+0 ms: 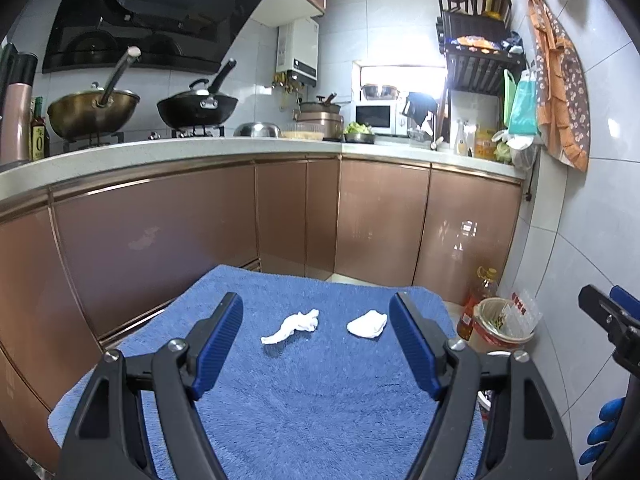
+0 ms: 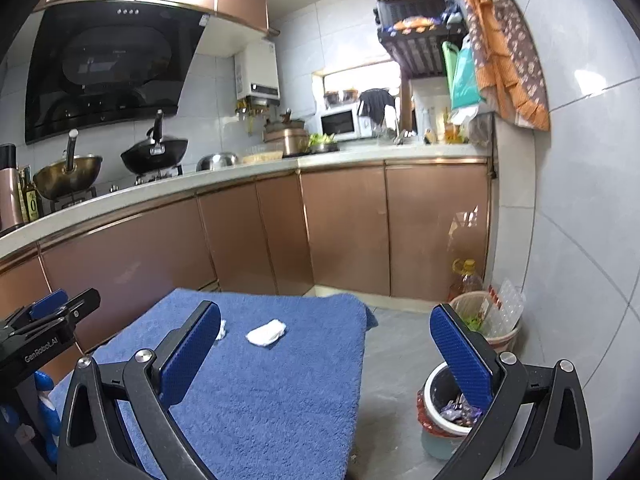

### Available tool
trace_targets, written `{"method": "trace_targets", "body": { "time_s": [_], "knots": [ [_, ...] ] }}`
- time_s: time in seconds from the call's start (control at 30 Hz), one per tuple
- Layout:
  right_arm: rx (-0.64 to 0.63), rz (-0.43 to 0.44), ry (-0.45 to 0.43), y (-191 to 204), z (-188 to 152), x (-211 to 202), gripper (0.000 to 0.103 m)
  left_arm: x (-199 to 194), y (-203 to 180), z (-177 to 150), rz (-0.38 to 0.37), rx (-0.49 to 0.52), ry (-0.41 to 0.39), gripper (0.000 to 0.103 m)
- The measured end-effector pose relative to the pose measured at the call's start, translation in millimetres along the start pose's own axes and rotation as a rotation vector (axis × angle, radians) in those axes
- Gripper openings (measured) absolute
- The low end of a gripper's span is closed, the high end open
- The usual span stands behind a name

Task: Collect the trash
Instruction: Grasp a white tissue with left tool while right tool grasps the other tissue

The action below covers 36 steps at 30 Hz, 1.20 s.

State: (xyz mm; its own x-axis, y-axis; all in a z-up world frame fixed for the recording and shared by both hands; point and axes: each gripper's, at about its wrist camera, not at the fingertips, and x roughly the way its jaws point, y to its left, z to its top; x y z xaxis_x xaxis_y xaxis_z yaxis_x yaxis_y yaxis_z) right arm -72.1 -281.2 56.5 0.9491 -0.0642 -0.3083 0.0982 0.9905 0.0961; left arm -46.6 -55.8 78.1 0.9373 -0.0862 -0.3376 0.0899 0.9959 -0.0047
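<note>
Two white crumpled tissues lie on a blue towel-covered table (image 1: 304, 392): a twisted tissue (image 1: 291, 326) on the left and a wadded tissue (image 1: 367, 323) on the right. My left gripper (image 1: 316, 308) is open and empty, above the towel, short of both tissues. My right gripper (image 2: 326, 320) is open and empty, at the table's right side; the wadded tissue (image 2: 266, 333) lies ahead and the twisted tissue (image 2: 221, 329) peeks from behind its left finger. A small bin (image 2: 434, 392) holding wrappers stands on the floor below the right finger.
A second bin (image 2: 508, 330) with scraps and an oil bottle (image 2: 466, 278) stand by the tiled wall. Brown cabinets (image 1: 200, 232) under a cluttered counter (image 1: 224, 148) run behind the table. The right gripper shows at the right edge of the left wrist view (image 1: 612, 320).
</note>
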Motion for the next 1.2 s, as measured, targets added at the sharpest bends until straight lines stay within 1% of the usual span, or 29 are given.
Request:
{"method": "trace_targets", "body": {
  "time_s": [0.3, 0.47, 0.63, 0.77, 0.9, 1.0, 1.07, 1.13, 1.2],
  "knots": [
    [-0.005, 0.023, 0.125, 6, -14, 50, 0.103, 51, -7, -12, -0.066, 0.019, 0.098, 0.075],
    [0.003, 0.029, 0.201, 5, -24, 82, 0.103, 84, -3, -20, -0.085, 0.026, 0.159, 0.075],
    [0.016, 0.025, 0.254, 10, -33, 113, 0.103, 114, 6, -28, -0.086, 0.031, 0.204, 0.075],
    [0.001, 0.041, 0.294, 21, -39, 139, 0.102, 137, 18, -35, -0.075, 0.027, 0.236, 0.075],
    [-0.015, 0.069, 0.333, 36, -48, 164, 0.102, 161, 35, -45, -0.071, 0.007, 0.288, 0.075],
    [-0.034, 0.088, 0.364, 46, -54, 181, 0.101, 178, 55, -52, -0.055, -0.013, 0.321, 0.075],
    [-0.039, 0.107, 0.385, 51, -58, 192, 0.099, 189, 73, -58, -0.045, -0.028, 0.348, 0.075],
    [-0.034, 0.127, 0.402, 54, -59, 204, 0.098, 199, 86, -59, -0.053, -0.045, 0.367, 0.075],
    [-0.031, 0.145, 0.415, 59, -60, 219, 0.096, 213, 99, -58, -0.084, -0.063, 0.384, 0.075]
  ]
}}
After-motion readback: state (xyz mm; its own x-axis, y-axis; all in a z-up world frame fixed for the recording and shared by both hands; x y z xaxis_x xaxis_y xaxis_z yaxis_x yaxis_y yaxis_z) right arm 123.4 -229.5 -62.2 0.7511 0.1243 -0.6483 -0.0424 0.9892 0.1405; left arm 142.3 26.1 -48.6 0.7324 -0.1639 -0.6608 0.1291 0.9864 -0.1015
